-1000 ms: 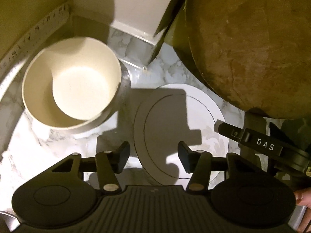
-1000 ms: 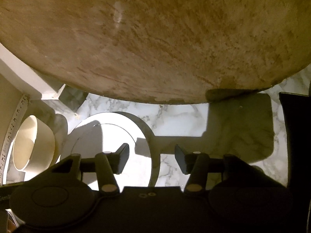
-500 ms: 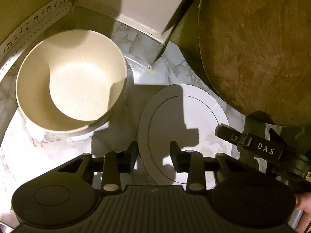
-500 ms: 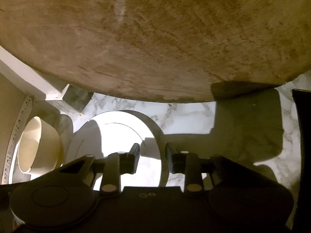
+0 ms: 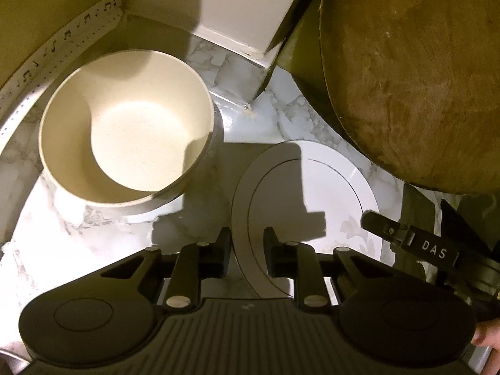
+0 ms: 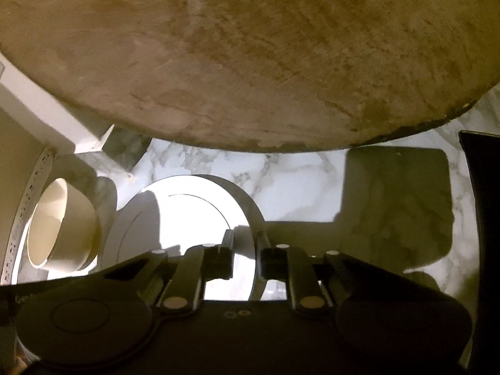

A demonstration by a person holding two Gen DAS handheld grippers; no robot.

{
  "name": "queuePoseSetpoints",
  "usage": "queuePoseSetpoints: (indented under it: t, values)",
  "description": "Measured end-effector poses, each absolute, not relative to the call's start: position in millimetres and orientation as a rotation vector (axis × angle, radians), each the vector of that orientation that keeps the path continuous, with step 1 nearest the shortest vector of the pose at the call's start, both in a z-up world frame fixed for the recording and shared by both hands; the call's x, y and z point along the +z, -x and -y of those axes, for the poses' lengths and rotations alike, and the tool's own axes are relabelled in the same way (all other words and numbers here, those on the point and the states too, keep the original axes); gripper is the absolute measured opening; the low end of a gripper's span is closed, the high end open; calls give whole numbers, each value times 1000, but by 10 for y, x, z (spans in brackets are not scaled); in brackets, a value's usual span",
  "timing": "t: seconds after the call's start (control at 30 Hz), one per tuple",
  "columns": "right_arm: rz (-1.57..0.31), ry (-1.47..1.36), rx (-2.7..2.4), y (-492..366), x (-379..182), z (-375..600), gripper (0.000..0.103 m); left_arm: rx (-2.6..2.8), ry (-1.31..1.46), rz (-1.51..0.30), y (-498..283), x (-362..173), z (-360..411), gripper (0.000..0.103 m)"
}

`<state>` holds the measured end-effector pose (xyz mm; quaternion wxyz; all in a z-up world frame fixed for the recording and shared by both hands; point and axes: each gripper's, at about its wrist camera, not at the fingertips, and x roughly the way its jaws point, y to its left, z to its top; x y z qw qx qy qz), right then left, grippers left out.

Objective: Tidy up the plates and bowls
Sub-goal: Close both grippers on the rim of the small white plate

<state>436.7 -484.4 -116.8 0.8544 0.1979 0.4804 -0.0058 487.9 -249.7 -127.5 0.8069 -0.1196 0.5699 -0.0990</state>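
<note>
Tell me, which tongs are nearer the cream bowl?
Left. The left tongs straddle the white plate's rim on the side facing the cream bowl; the right tongs straddle its far rim.

A white marble-patterned countertop (image 5: pixel 78 250) with grey veining runs to a corner. A large round wooden board (image 5: pixel 415 78) (worn and stained) stands on edge at the right. A white box-like block (image 5: pixel 247 9) sits behind, beside a trim strip printed with music notes (image 5: pixel 53 50).
</note>
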Motion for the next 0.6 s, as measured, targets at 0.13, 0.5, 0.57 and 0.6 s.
queuePoseSetpoints:
  t: [0.13, 0.5, 0.57, 0.6]
  values:
    - [-985, -432, -15, -4252, -1102, 4828, 10, -214, 248, -1200, -4827, -1220, 2489, 21]
    - [-944, -480, -6, -3849, -968, 4734, 9, -243, 237, -1161, -4598, -1086, 2415, 21]
    - [-932, -473, -8, -3777, -909, 4696, 9, -246, 235, -1152, -4547, -1056, 2427, 21]
    - [-925, -475, -9, -3746, -875, 4674, 9, -249, 235, -1148, -4514, -1031, 2431, 21]
